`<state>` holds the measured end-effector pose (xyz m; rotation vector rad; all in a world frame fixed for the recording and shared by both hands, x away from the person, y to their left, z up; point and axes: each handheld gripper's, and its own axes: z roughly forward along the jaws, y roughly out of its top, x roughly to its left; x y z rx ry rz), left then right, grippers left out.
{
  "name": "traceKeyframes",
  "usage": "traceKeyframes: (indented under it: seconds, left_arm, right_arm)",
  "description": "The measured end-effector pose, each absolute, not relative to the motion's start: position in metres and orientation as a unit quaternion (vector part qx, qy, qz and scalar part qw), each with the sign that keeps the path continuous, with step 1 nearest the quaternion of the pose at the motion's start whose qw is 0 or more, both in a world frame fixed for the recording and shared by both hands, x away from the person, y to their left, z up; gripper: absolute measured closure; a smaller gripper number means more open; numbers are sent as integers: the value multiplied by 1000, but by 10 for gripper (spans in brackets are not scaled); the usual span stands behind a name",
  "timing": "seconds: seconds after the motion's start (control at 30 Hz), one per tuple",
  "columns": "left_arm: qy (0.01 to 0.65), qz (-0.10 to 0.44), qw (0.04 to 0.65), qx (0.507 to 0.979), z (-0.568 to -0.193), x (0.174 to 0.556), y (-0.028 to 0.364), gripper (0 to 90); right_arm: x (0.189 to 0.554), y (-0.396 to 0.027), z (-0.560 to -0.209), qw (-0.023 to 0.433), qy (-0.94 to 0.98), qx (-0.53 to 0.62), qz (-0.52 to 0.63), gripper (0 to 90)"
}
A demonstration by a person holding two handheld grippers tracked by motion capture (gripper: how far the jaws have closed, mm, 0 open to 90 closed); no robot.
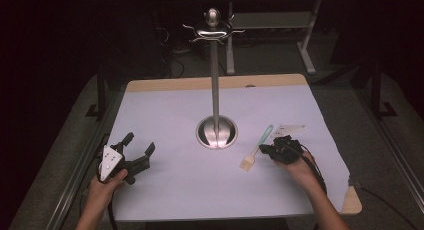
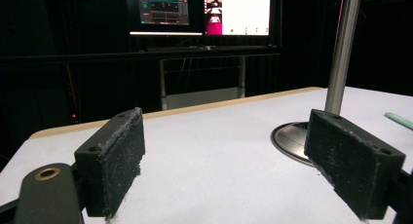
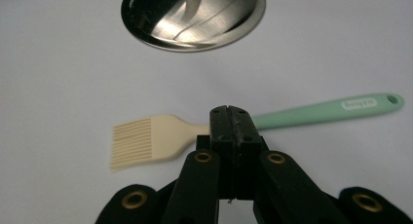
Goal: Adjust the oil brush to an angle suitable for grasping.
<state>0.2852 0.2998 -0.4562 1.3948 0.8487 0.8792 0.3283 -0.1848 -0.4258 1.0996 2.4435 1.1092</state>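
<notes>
Right claw (image 3: 230, 118) clenched empty just before mint-handled cream-bristled silicone basting brush (image 3: 160, 136) at 4 o'clock of tall steel hook stand (image 1: 216, 131); left claw (image 1: 138, 143) released, 8 o'clock on tabletop (image 1: 165, 110).

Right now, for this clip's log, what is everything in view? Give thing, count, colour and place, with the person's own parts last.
Table: one, white top with a wooden edge, centre of the high view.
Metal stand: one, silver, round base and tall pole with hooks on top, middle of the table.
Pastry brush: one, cream bristles and mint green handle, lying flat right of the stand's base.
Monitors: two, lit, beyond the table's far edge in the left gripper view.
Left gripper: one, black, jaws wide apart, near left of the table.
Right gripper: one, black, jaws together, at the brush's neck.
Hands: two, at the near edge.
</notes>
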Motion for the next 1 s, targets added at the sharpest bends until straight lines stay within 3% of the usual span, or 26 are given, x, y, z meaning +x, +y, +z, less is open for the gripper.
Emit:
traceKeyframes:
  seconds: [0.53,1.0]
  left_arm:
    - [366,378,600,602,-456,286,300,145]
    - [367,377,601,602,-456,286,300,145]
  right_arm:
    - [338,-155,-429,93,852,352,376,897]
    - [345,-144,-442,95,865,352,345,898]
